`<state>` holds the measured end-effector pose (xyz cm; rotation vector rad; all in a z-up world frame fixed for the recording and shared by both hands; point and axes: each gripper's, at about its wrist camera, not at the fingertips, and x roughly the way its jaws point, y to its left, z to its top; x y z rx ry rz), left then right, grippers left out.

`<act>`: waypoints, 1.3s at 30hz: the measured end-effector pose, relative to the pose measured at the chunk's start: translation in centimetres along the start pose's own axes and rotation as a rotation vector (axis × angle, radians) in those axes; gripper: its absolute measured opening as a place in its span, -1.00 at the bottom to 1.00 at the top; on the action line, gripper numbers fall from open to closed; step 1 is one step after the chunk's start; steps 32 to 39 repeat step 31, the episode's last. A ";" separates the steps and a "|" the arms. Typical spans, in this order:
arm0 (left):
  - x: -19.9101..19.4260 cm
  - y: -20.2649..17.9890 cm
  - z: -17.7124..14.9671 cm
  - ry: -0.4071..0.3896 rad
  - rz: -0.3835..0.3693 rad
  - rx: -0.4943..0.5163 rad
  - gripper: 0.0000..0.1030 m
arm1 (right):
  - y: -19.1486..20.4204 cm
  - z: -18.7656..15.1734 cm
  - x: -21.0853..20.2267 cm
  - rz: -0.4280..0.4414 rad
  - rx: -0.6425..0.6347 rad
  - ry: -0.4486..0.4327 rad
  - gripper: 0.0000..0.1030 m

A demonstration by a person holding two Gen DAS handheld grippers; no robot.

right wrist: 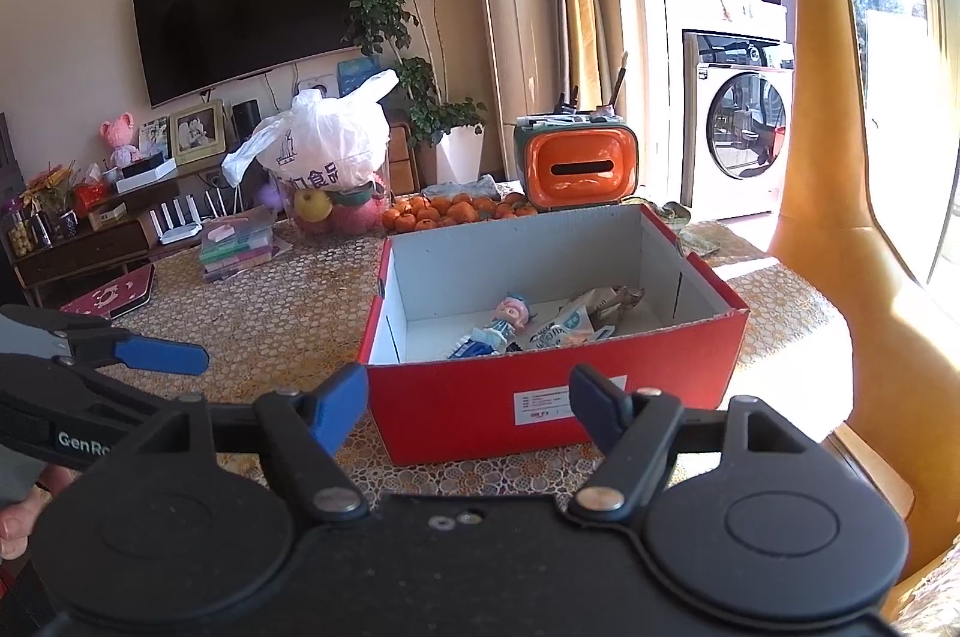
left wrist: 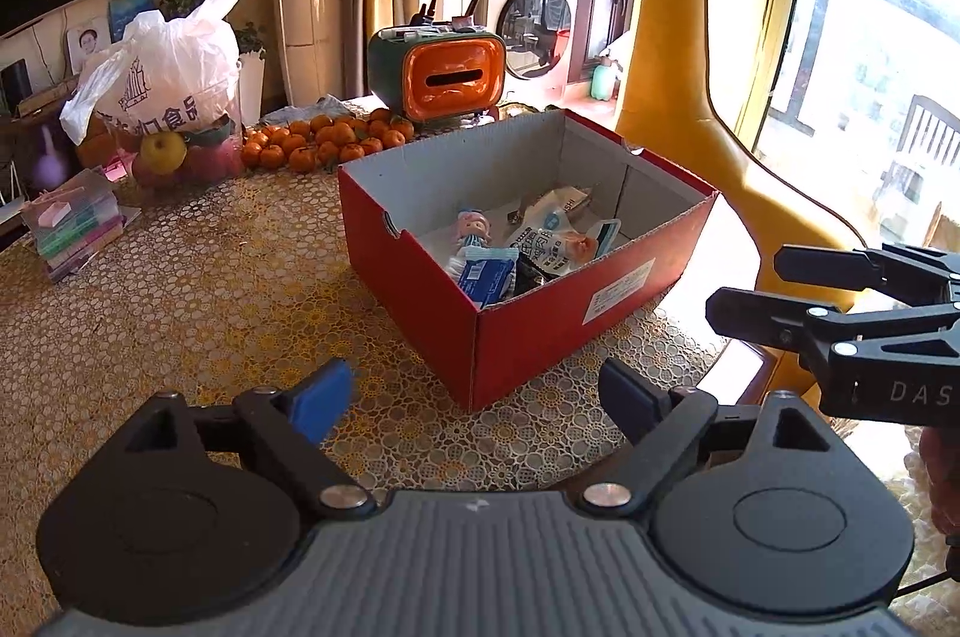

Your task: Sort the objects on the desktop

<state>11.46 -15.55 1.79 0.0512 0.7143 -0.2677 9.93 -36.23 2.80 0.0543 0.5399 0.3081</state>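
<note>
An open red cardboard box (left wrist: 528,331) stands on the lace-covered table and also shows in the right wrist view (right wrist: 480,409). Inside lie a small doll (left wrist: 474,226) (right wrist: 510,316), a blue tissue pack (left wrist: 486,277) and white snack packets (left wrist: 552,235) (right wrist: 564,325). My left gripper (left wrist: 474,400) is open and empty, just in front of the box's near corner. My right gripper (right wrist: 471,406) is open and empty, close to the box's front wall. The right gripper also shows at the right edge of the left wrist view (left wrist: 744,292); the left one shows at the left of the right wrist view (right wrist: 162,355).
Behind the box are an orange tissue holder (left wrist: 453,76) (right wrist: 576,166), a pile of tangerines (left wrist: 324,139) (right wrist: 456,208), a white plastic bag over fruit (left wrist: 162,79) (right wrist: 324,151) and stacked flat boxes (left wrist: 75,223) (right wrist: 237,244). A yellow giraffe figure (right wrist: 840,217) stands right.
</note>
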 end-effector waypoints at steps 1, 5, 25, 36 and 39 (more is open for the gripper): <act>-0.2 0.1 0.0 -0.003 0.002 -0.006 0.74 | 0.0 -0.2 -0.1 -0.002 0.000 0.001 0.45; -0.6 -0.1 -0.3 -0.012 0.008 0.001 0.74 | -0.1 -0.8 -0.3 -0.001 0.010 0.012 0.45; -0.1 0.7 -2.2 0.004 0.049 -0.052 0.74 | 0.4 -1.6 -0.2 -0.008 0.013 0.039 0.46; -0.1 0.8 -2.3 0.003 0.042 -0.038 0.74 | 0.6 -1.8 0.1 -0.014 0.015 0.055 0.46; -0.1 0.8 -2.3 0.003 0.042 -0.038 0.74 | 0.6 -1.8 0.1 -0.014 0.015 0.055 0.46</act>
